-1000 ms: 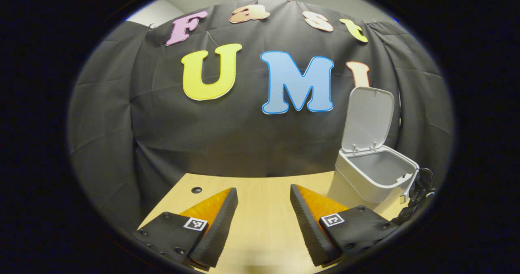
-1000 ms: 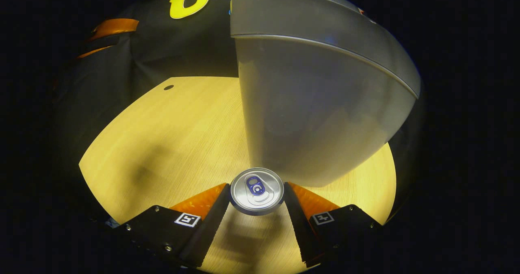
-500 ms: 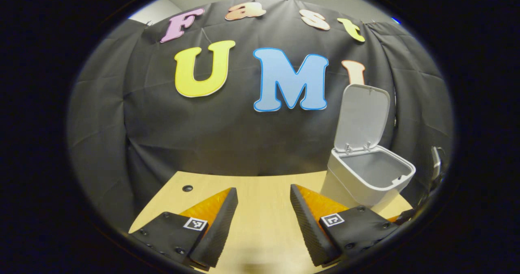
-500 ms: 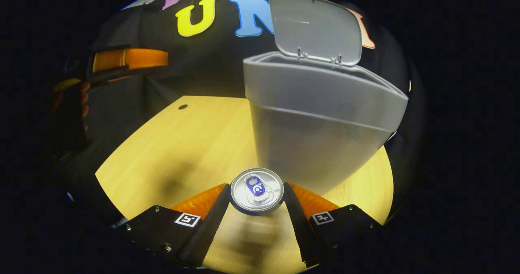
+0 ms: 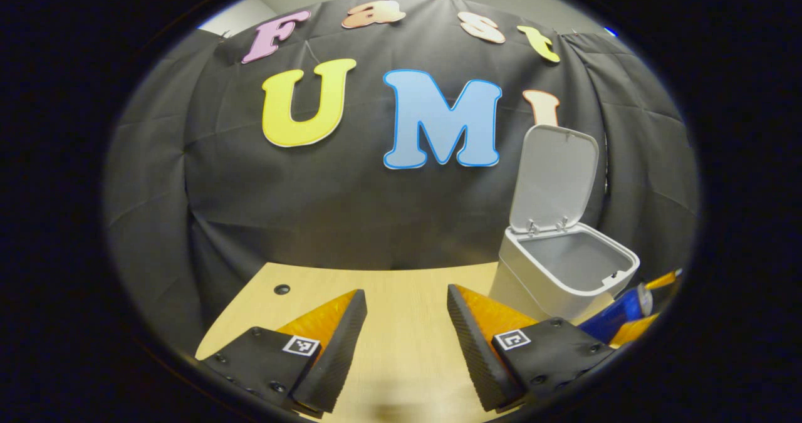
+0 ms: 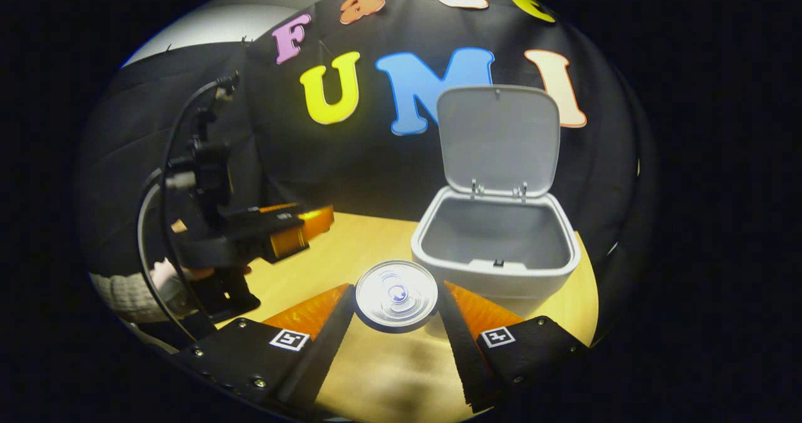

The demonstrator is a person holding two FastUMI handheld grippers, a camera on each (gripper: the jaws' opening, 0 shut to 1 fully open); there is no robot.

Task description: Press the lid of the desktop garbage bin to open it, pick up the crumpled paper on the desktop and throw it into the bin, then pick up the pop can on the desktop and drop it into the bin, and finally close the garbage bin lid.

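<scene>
I have the can (image 6: 396, 294) pinched between my right claw's (image 6: 396, 310) two fingers, top end facing me. It looks thin-walled, light and slick, so I judge a gentle mid-body squeeze best. Beyond it at 1 o'clock the bin (image 6: 495, 266) stands with its lid (image 6: 498, 138) up. My left claw (image 5: 401, 341) hangs half open, empty, over the desk (image 5: 401, 285).

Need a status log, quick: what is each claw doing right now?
Left claw: open, holding nothing.
Right claw: closed on the pop can.
</scene>
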